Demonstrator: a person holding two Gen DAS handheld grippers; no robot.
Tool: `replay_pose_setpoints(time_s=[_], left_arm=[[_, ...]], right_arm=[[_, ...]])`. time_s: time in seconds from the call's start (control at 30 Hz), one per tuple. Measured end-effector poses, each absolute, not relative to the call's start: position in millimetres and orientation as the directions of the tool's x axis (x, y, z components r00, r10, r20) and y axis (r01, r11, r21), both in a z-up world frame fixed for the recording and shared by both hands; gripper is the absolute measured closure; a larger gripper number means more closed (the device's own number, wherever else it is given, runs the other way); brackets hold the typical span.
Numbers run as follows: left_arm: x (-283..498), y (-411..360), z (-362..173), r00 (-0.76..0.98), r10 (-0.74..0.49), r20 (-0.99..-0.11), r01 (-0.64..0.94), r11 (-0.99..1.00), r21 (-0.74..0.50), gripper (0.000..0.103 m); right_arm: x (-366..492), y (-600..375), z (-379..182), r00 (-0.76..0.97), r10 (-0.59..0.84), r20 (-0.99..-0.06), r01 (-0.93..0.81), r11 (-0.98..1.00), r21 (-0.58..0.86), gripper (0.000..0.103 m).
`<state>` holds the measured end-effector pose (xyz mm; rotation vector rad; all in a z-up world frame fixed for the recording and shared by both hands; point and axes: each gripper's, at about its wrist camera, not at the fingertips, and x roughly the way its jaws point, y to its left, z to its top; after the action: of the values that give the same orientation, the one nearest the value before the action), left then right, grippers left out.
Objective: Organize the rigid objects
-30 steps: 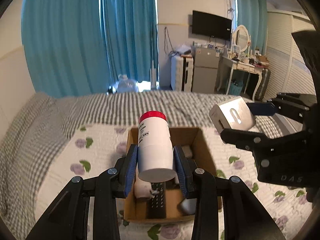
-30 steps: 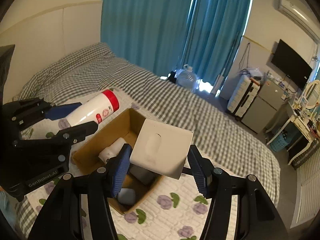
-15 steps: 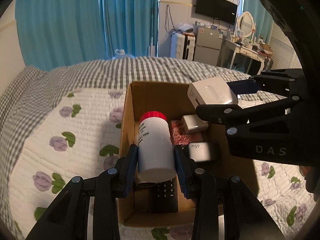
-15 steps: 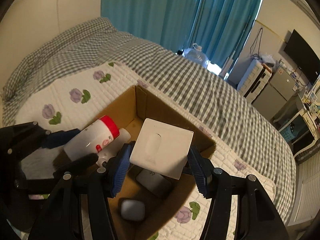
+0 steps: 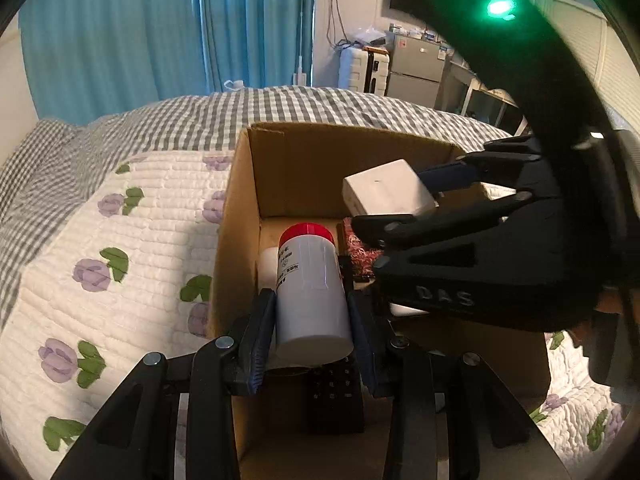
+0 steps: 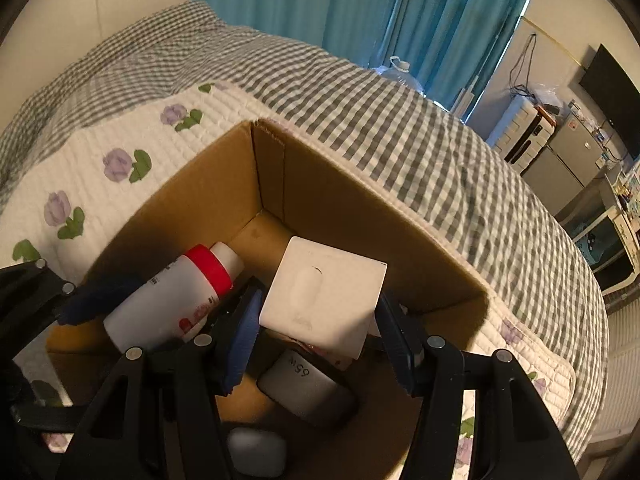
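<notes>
**Operator:** Nearest to me, between the fingers of my left gripper (image 5: 310, 334), sits the bottle (image 5: 310, 288), white with a red cap, squeezed at its base and lying cap-forward inside the cardboard box (image 5: 240, 216). Under it I can see a dark remote (image 5: 334, 392) on the box floor.

**Spotter:** And your right?

**Operator:** My right gripper (image 6: 316, 330) is clamped on the flat white square box (image 6: 324, 292), held tilted over the middle of the carton. Below it lie a grey charger (image 6: 308, 388) and a small rounded case (image 6: 258, 454).

**Spotter:** How would you set them down?

**Operator:** I'd judge the bottle belongs along the left wall, beside the small white bottle (image 5: 267, 264) already there, released low so it doesn't roll onto the remote. The square box should go flat toward the far right, where some floor looks free, one hand letting go at a time since the two grippers are close.

**Spotter:** Beyond the carton?

**Operator:** Only the flowered quilt (image 5: 120, 280), then the checked blanket (image 6: 360, 100) farther back.
</notes>
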<state>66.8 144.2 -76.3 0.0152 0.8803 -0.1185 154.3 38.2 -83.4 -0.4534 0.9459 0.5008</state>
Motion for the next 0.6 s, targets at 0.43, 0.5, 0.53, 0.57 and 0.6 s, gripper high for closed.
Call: replay_pose_setpoints(time_s=[0.43, 0.5, 0.53, 0.57, 0.6], left_arm=[[57.7, 131.8, -69.5, 0.646, -0.129, -0.752, 0.150, 0.988, -0.040, 0.059], [54.0, 130.4, -63.4, 0.660, -0.128, -0.741, 0.148, 0.988, -0.039, 0.046], [52.1, 129.7, -59.6, 0.668, -0.119, -0.735, 0.141, 0.989, -0.031, 0.042], [50.0, 129.4, -55.5, 0.677, -0.107, -0.728, 0.134, 0.991, -0.021, 0.042], [49.2, 129.5, -52.7, 0.679, -0.100, -0.727, 0.128, 0.992, -0.016, 0.042]], right_arm=[[160.6, 40.1, -94.4, 0.479, 0.215, -0.851, -0.562, 0.820, -0.109, 0.033], [157.3, 38.4, -86.3, 0.498, 0.197, -0.844, -0.550, 0.825, -0.132, 0.032], [155.0, 36.9, -81.0, 0.506, 0.196, -0.840, -0.549, 0.824, -0.139, 0.032], [152.8, 34.7, -75.7, 0.513, 0.194, -0.836, -0.546, 0.825, -0.144, 0.032], [150.3, 31.5, -68.9, 0.524, 0.192, -0.830, -0.540, 0.828, -0.149, 0.032]])
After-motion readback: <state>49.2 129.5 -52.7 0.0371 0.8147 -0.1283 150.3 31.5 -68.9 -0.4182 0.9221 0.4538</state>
